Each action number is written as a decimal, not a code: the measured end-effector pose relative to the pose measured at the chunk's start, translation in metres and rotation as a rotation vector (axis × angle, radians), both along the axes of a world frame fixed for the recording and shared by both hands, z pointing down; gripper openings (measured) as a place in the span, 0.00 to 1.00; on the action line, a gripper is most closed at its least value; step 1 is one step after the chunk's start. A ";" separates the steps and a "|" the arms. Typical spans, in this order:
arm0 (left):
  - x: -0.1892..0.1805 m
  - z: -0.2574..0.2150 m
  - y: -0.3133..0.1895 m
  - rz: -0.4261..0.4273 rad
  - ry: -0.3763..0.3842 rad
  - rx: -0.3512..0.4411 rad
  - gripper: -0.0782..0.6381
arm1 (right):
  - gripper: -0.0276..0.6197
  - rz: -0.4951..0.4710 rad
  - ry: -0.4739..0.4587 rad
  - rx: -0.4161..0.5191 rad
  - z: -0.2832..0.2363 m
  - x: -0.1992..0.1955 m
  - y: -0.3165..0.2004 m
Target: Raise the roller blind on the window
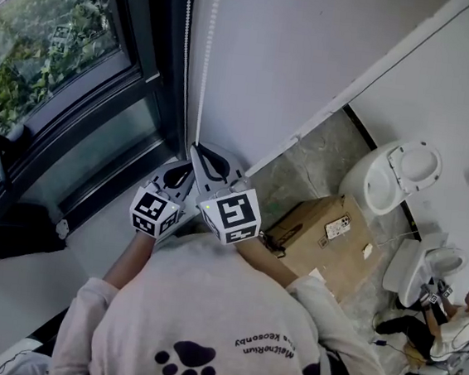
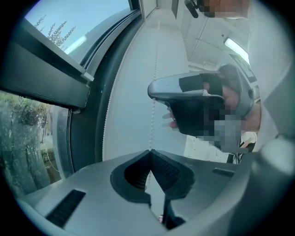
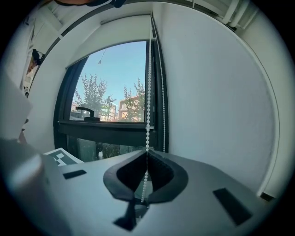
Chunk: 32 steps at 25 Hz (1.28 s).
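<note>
Right gripper view has the bead chain [image 3: 148, 92] in the middle, hanging straight from 12 o'clock. The right gripper [image 3: 146, 152] has its fingers [image 3: 161, 170] closed on one strand. The second strand hangs free just beside it, at 3 o'clock. The pale band above the glass seems to be the roller blind [image 3: 110, 32], already high on the window [image 3: 115, 101].

The left gripper [image 2: 150, 152] is also closed on a strand, just below the right one; I judge it is the same strand. In the head view both grippers sit close together at the wall, and the window is at 10 o'clock.

The chain is light, limp and a little slippery. It is best pinched across the beads and pulled straight down without a jerk, because thin plastic links may snap.
</note>
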State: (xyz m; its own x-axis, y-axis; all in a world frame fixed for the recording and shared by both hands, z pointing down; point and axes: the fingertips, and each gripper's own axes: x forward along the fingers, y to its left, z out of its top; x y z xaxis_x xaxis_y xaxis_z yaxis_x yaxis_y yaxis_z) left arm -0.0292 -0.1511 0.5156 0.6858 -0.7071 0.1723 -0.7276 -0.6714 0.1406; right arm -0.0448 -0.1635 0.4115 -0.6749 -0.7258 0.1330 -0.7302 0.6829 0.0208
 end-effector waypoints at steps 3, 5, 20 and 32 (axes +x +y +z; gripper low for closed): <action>-0.002 0.004 0.001 0.003 -0.004 -0.001 0.12 | 0.06 0.002 0.005 0.010 0.005 0.001 0.000; -0.004 0.003 0.001 0.003 -0.021 0.003 0.12 | 0.06 0.005 0.006 0.021 0.004 0.002 0.000; -0.020 -0.080 0.018 -0.127 -0.022 0.111 0.14 | 0.06 0.004 -0.014 0.043 0.000 -0.001 0.000; -0.024 -0.111 0.031 -0.163 -0.010 0.126 0.12 | 0.06 0.079 0.014 0.089 -0.007 0.013 0.000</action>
State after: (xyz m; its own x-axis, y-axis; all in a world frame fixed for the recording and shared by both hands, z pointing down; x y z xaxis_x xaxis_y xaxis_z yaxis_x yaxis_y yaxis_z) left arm -0.0533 -0.1196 0.4049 0.5596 -0.8248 0.0815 -0.8288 -0.5569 0.0550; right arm -0.0315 -0.1636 0.4044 -0.6136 -0.7861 0.0747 -0.7810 0.6181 0.0892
